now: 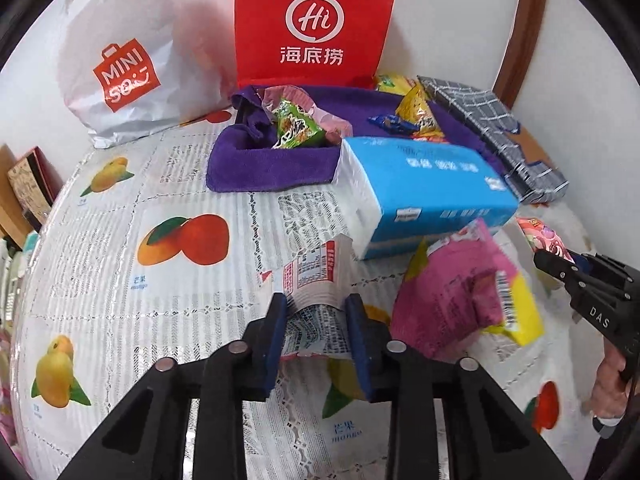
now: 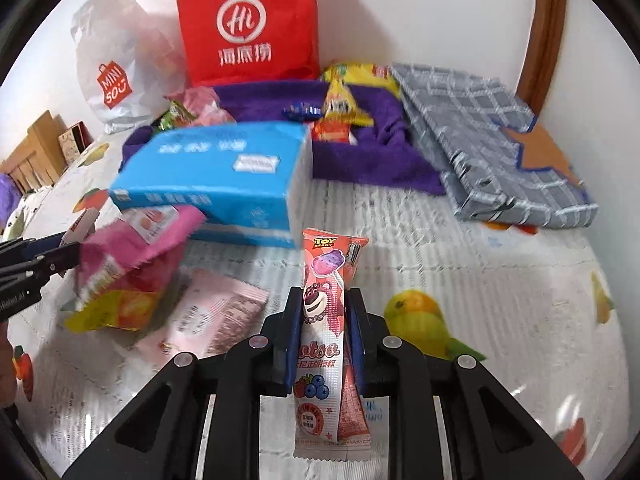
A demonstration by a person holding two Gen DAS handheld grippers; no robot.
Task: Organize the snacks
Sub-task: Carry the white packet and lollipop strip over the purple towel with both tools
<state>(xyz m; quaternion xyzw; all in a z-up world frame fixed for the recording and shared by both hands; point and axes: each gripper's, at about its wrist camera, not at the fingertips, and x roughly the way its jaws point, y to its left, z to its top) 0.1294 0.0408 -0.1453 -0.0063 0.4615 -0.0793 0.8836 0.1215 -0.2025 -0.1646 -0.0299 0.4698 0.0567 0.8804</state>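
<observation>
My left gripper [image 1: 316, 316] is shut on a white and red snack packet [image 1: 314, 276] and holds it above the table. My right gripper [image 2: 324, 312] is shut on a pink Toy Story Lotso snack stick [image 2: 325, 320], held upright. A pink and yellow snack bag [image 1: 464, 292] lies beside a blue tissue pack [image 1: 424, 192]; it also shows in the right wrist view [image 2: 132, 264]. A pale pink packet [image 2: 212, 316] lies flat on the table. A purple towel [image 1: 272, 164] holds several snacks, among them a green packet [image 1: 296, 126] and a yellow one [image 1: 418, 114].
A red Haidilao bag [image 1: 316, 20] and a white Miniso bag [image 1: 124, 52] stand against the back wall. A folded grey checked cloth [image 2: 480, 136] lies at the right. The fruit-print tablecloth [image 1: 160, 272] covers the table. Cardboard boxes [image 2: 36, 152] stand at the left.
</observation>
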